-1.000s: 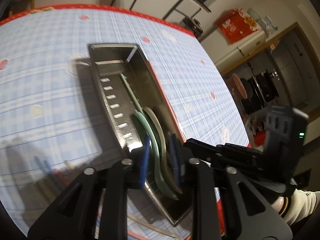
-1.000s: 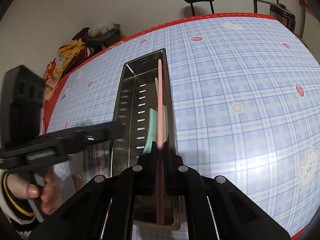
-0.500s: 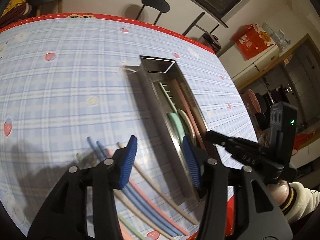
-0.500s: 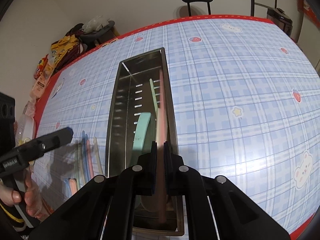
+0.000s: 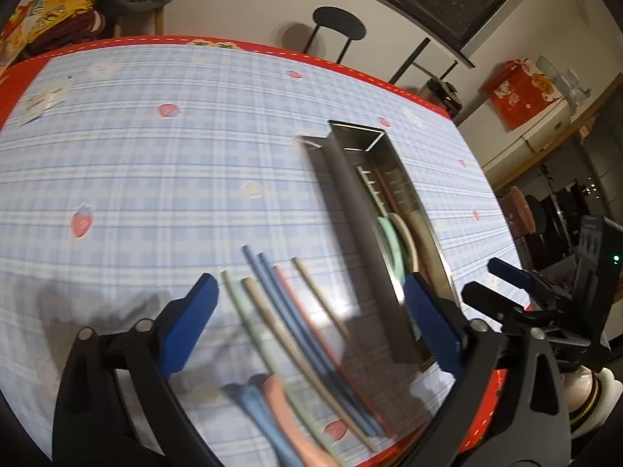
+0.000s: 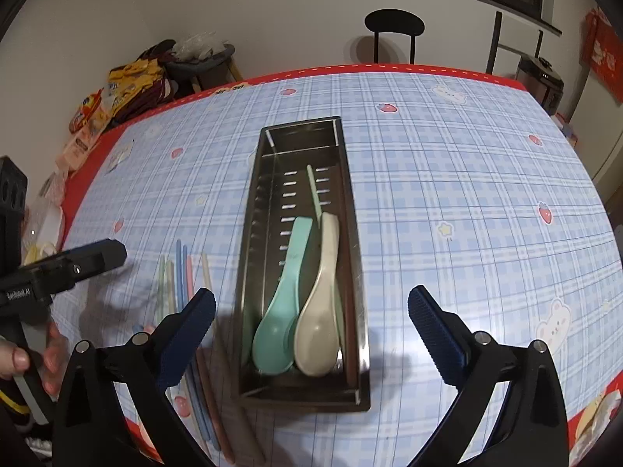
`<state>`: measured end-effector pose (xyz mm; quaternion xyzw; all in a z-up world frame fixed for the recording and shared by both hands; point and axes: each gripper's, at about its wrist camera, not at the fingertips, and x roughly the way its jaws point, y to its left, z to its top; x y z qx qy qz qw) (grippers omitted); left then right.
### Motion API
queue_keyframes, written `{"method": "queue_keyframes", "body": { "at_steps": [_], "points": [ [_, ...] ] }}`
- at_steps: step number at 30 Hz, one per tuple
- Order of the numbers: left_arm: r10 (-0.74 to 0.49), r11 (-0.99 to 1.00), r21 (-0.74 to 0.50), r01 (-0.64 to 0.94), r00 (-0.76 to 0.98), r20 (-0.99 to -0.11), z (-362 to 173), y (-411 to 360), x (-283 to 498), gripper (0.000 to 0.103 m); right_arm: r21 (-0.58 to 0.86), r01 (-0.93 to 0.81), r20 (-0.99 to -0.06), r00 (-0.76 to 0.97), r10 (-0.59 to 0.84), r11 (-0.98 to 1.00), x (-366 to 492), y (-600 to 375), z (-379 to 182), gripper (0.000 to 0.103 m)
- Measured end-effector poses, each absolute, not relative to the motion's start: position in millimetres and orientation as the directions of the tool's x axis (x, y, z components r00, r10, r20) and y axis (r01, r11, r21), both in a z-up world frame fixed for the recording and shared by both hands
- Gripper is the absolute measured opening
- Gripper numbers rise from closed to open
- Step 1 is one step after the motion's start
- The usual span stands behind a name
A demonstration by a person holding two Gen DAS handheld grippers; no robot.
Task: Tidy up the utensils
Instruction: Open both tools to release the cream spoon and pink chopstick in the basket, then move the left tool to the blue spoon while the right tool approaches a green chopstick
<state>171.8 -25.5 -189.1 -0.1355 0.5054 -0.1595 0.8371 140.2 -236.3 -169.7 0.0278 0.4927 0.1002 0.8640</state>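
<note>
A steel utensil tray [image 6: 348, 202] lies lengthwise on the blue plaid tablecloth. In it are a mint spoon [image 6: 284, 303], a cream spoon [image 6: 319, 311], a green chopstick [image 6: 313, 190] and a pink chopstick [image 5: 383, 188] along its right wall. My right gripper [image 6: 311, 299] hangs over the tray's near end, its jaws opening wide, with nothing gripped. My left gripper [image 5: 309, 299] hovers left of the tray above several loose chopsticks [image 5: 296, 319], its jaws also opening and holding nothing. A blue spoon [image 5: 253, 401] and a pink spoon [image 5: 280, 397] lie beside them, blurred.
The loose chopsticks [image 6: 181, 272] lie close to the tray's left wall near the table's red front edge [image 5: 479, 401]. A black chair [image 6: 393, 27] stands beyond the far edge. Snack bags [image 6: 132, 78] are piled off the table's far left corner.
My right gripper let go of the pink chopstick, which now lies in the tray, and opened wide. My left gripper swung left from the tray to the loose chopsticks while opening.
</note>
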Motion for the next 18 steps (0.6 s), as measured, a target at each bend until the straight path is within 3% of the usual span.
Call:
{"method": "queue_keyframes", "body": {
  "at_steps": [10,18],
  "points": [
    [-0.26,0.964,-0.256,0.068,0.427,-0.866,-196.2,4.7,129.5,0.097,0.1,-0.147,-0.855,0.492,0.16,0.984,107.6,-217.0,-170.3,0.097],
    [-0.231,0.97,-0.241,0.02,0.378,-0.897,-215.8,20.3,96.1,0.097,0.136,-0.175,-0.884,0.422,0.199,0.975,80.1,-199.7,-188.5,0.097]
  ]
}}
